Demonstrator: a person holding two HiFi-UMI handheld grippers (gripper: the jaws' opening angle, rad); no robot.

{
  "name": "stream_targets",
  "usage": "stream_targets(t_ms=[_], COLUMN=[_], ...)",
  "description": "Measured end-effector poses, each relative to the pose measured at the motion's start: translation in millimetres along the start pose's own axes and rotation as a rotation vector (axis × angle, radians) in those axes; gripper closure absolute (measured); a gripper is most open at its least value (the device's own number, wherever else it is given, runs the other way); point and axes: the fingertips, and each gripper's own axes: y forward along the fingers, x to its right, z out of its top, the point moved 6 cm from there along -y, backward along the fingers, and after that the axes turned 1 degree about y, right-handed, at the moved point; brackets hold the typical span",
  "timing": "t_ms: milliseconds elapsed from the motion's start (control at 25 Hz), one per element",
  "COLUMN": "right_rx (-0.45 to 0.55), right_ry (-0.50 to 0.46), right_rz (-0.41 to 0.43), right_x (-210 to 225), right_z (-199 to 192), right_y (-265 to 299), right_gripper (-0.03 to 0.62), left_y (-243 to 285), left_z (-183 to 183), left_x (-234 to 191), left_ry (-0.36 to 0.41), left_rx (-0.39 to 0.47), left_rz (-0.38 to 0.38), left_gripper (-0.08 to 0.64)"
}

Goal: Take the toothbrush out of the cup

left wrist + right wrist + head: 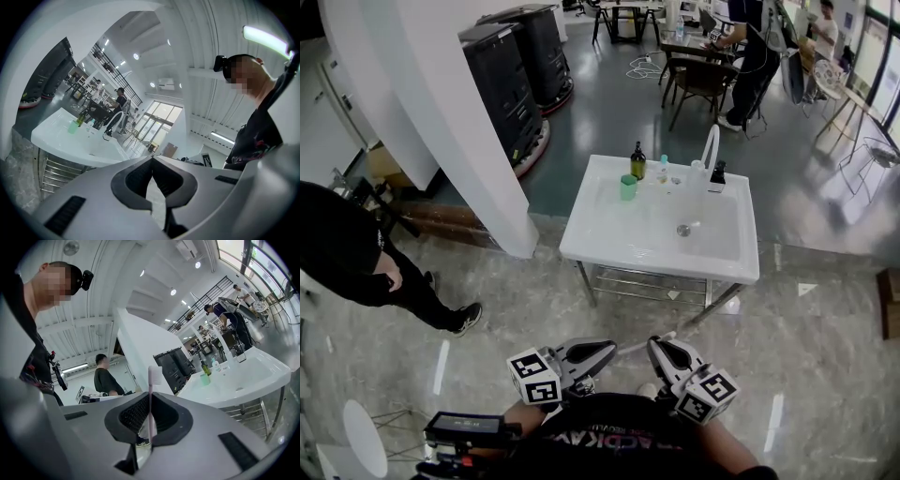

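Observation:
A pale pink toothbrush (150,394) stands upright between the jaws of my right gripper (150,401), bristle head above the tips; the gripper is shut on its handle. The green cup (627,187) stands on the back left of the white sink (581,246), far from both grippers, and also shows small in the gripper views as the cup (72,126) and the cup (205,378). In the head view my right gripper (657,346) and left gripper (606,352) hang close to the body, well short of the sink. The left gripper (152,162) is shut with nothing in it.
A dark soap bottle (637,161) and a white faucet (710,150) stand at the sink's back edge. A person in black (352,253) stands at the left by a white column (459,122). Black cabinets (516,75), chairs and people fill the far room.

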Motion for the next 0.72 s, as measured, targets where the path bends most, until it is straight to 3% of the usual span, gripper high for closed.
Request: stream_targets(t_ms=[720], right_rx=[-0.002], right_ry=[-0.006], right_rz=[-0.003], right_x=[1.0], right_z=[3.3], right_y=[-2.8], right_gripper=[0.569], left_y=[1.7], left_z=[1.1], left_x=[2.7], left_ry=[0.004], left_rx=[-0.002], left_rz=[-0.001], left_gripper=[0.552])
